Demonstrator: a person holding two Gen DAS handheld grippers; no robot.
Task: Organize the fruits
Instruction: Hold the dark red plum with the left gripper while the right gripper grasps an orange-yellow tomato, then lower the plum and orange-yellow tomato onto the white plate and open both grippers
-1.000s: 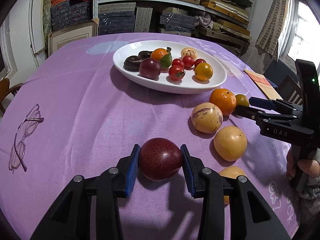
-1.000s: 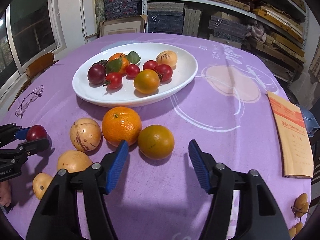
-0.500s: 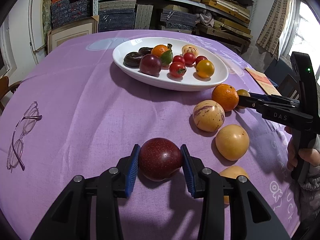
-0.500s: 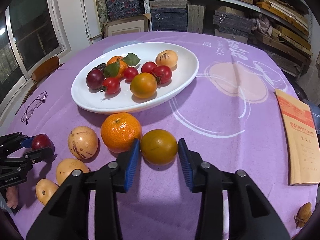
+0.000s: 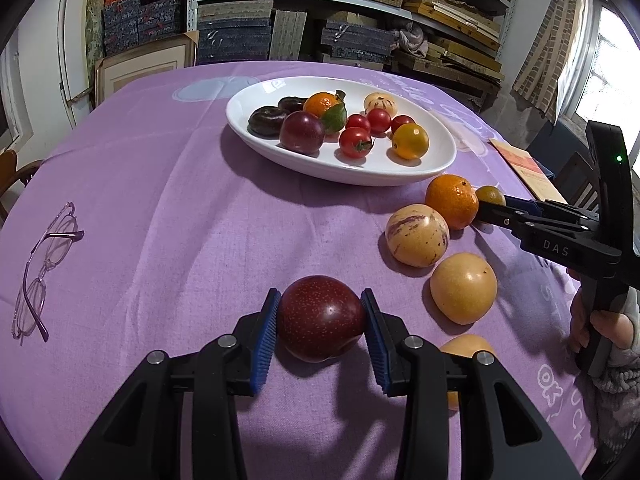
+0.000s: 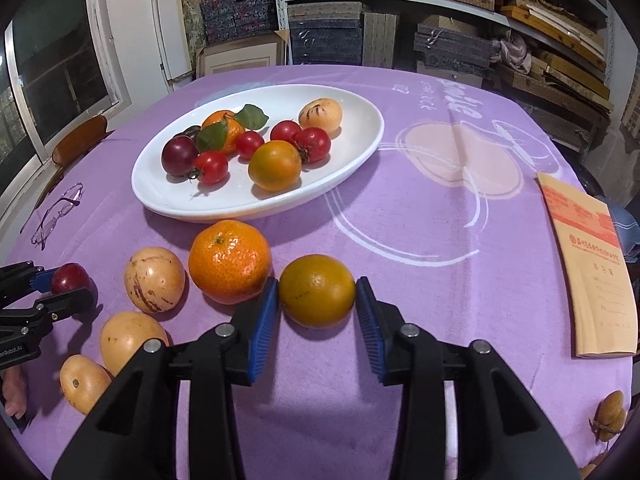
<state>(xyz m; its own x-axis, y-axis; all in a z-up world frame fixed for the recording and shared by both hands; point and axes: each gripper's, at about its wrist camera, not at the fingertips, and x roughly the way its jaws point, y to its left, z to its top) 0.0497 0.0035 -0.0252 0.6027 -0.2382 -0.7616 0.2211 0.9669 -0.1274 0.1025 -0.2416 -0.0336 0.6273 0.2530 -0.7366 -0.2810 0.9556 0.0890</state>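
Black gripper (image 5: 320, 320) arms — blue ribbed pads, silver screws — grey knit sleeve (image 5: 616, 384).

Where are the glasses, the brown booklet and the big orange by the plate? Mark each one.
glasses (image 5: 40, 276), left wrist view, on the lower lens.
brown booklet (image 6: 592, 276), right wrist view, middle of the cover.
big orange (image 6: 229, 261), right wrist view, centre of its peel.
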